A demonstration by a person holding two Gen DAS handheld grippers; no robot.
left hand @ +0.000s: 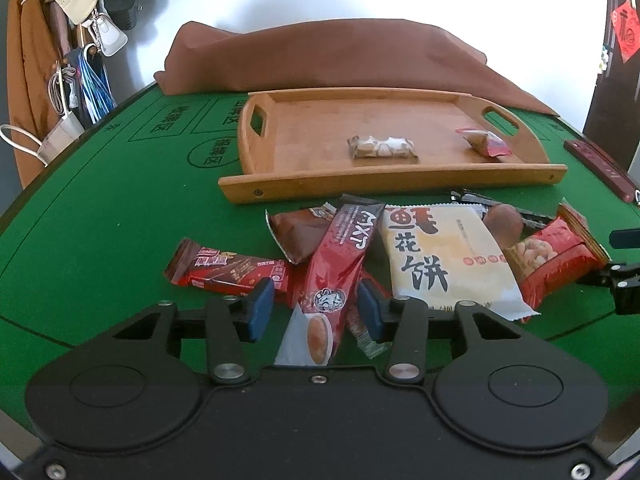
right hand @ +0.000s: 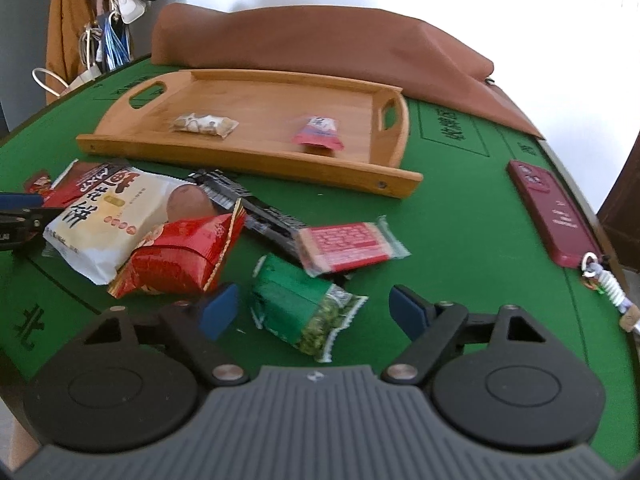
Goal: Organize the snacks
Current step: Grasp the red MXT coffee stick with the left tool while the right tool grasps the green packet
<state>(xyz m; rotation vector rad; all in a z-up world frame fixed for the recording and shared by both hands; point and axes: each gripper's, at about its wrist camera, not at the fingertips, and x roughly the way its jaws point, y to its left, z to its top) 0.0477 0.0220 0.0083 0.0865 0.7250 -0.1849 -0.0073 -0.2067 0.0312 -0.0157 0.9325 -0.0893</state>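
Note:
A wooden tray (left hand: 248, 192) (right hand: 248, 160) at the table's back holds a clear-wrapped snack (left hand: 381, 147) (right hand: 205, 124) and a small red pouch (left hand: 485, 141) (right hand: 318, 132). A pile of snacks lies in front of it. My left gripper (left hand: 316, 310) is open, its blue pads on either side of a long dark-red stick pack (left hand: 336, 264). My right gripper (right hand: 316, 308) is open around a green snack bag (right hand: 304, 304). A white flower-cake pack (left hand: 444, 256) (right hand: 108, 216) and a red peanut bag (left hand: 556, 254) (right hand: 184, 256) lie nearby.
A red wafer bar (left hand: 228, 272), a brown pouch (left hand: 296, 236), a pink cracker pack (right hand: 348, 246) and a black bar (right hand: 256, 208) lie on the green felt table (left hand: 100, 216). A maroon case with keys (right hand: 556, 216) lies right. Brown cloth (left hand: 340, 56) lies behind the tray.

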